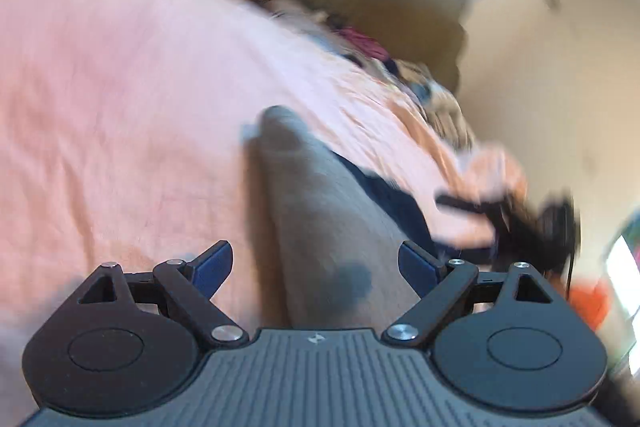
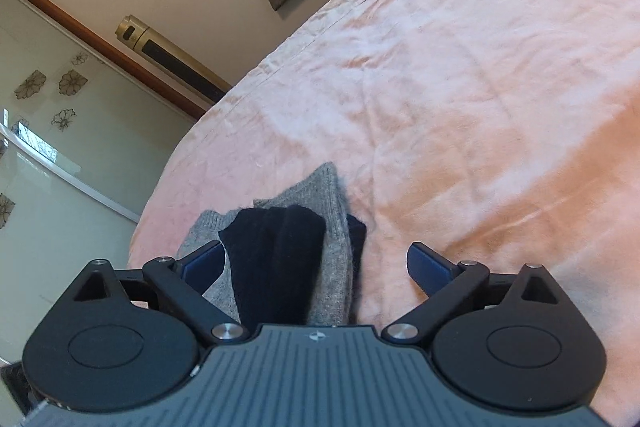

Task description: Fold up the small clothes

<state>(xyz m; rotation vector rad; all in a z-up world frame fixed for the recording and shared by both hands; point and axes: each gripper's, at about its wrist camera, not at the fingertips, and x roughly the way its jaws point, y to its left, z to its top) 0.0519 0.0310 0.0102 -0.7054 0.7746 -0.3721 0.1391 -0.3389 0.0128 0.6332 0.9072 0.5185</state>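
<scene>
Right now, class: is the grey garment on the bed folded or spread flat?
Folded. In the right wrist view the grey garment lies doubled in layers, with a dark piece on top, on the pink bedcover.

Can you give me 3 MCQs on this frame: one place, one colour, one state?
1. Where does the grey garment lie?
A. on the pink bedspread
B. on a wooden floor
C. in a basket

2. What colour is the item on top of the grey garment?
A. white
B. yellow
C. black

3. How does the right tool stand?
A. clamped on the grey garment
B. open, pads off the cloth
C. shut with nothing in it

Key: 1 A, the right wrist view shows the grey knit resting on the pink cover near the bed's edge. 2 C, a black item lies across the grey one. 3 B, both blue pads sit wide apart, with the stacked clothes lying free between them.
</scene>
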